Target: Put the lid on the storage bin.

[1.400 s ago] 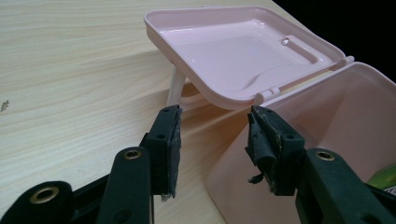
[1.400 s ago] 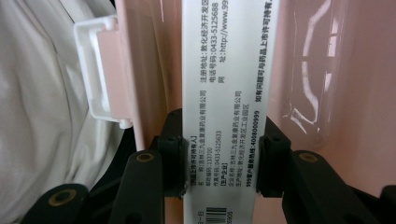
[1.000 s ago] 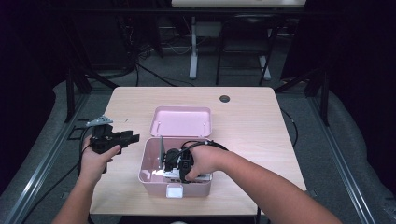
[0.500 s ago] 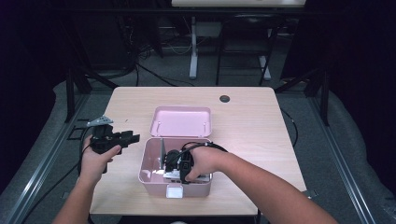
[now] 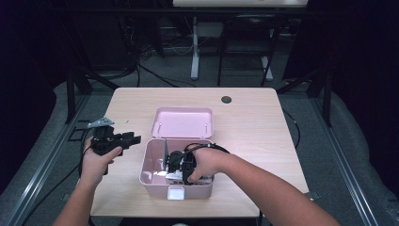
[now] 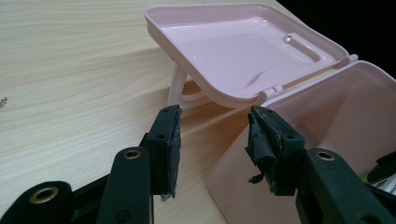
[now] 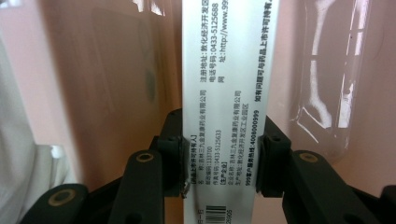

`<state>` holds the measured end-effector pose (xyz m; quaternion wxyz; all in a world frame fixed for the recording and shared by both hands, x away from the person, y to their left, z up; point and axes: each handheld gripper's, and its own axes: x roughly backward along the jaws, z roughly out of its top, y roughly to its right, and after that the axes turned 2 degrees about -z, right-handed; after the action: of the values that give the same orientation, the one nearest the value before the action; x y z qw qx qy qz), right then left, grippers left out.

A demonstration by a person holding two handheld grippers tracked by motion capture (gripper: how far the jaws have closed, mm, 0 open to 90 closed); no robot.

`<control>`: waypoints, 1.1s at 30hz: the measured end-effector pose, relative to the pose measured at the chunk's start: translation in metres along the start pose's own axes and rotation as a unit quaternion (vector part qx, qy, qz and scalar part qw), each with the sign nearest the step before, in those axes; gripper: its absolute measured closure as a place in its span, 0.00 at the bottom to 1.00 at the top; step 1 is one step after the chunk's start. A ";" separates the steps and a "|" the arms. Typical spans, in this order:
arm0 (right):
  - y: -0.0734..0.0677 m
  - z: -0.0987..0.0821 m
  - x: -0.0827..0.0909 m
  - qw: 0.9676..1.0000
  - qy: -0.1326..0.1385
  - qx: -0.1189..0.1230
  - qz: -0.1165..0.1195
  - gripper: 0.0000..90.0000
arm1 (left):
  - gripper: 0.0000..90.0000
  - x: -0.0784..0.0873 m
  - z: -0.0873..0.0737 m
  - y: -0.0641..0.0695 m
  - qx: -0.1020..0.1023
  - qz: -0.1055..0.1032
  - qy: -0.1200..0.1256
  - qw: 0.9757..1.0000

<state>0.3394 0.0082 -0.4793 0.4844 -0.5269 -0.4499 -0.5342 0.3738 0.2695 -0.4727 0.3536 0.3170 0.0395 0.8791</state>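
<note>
On the bench (image 5: 254,117) the pink bin (image 5: 151,165) stands open, and inside it the right claw (image 7: 223,154) clamps a flat white carton (image 7: 229,70) upright, long axis vertical, while the released left claw (image 6: 215,140) waits just beside the bin.

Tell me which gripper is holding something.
The right gripper, down inside the pink box: its jaws clamp a white printed carton. The left gripper hangs open beside the box, with nothing between its jaws.
</note>
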 end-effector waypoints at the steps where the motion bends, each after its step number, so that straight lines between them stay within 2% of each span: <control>1: 0.000 0.000 0.000 1.000 -0.001 -0.001 0.001 0.68 | 0.60 0.000 0.000 0.000 0.001 0.000 0.001 1.000; 7: 0.004 0.001 -0.004 1.000 -0.006 0.001 0.003 0.68 | 0.60 -0.001 0.000 0.000 0.002 0.001 -0.001 1.000; 18: 0.005 0.001 -0.005 1.000 -0.002 -0.001 0.008 0.67 | 0.60 -0.001 0.000 0.000 0.002 0.002 -0.003 1.000; 22: 0.004 0.000 -0.002 1.000 0.002 -0.004 0.018 0.66 | 0.60 -0.001 -0.001 -0.001 0.002 0.001 -0.002 1.000; 33: 0.004 -0.002 0.004 1.000 0.007 -0.007 0.019 0.66 | 0.60 -0.001 -0.001 0.000 0.002 0.000 -0.003 1.000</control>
<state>0.3432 0.0051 -0.4759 0.4942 -0.5348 -0.4324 -0.5318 0.3744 0.2691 -0.4742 0.3534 0.3203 0.0401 0.8780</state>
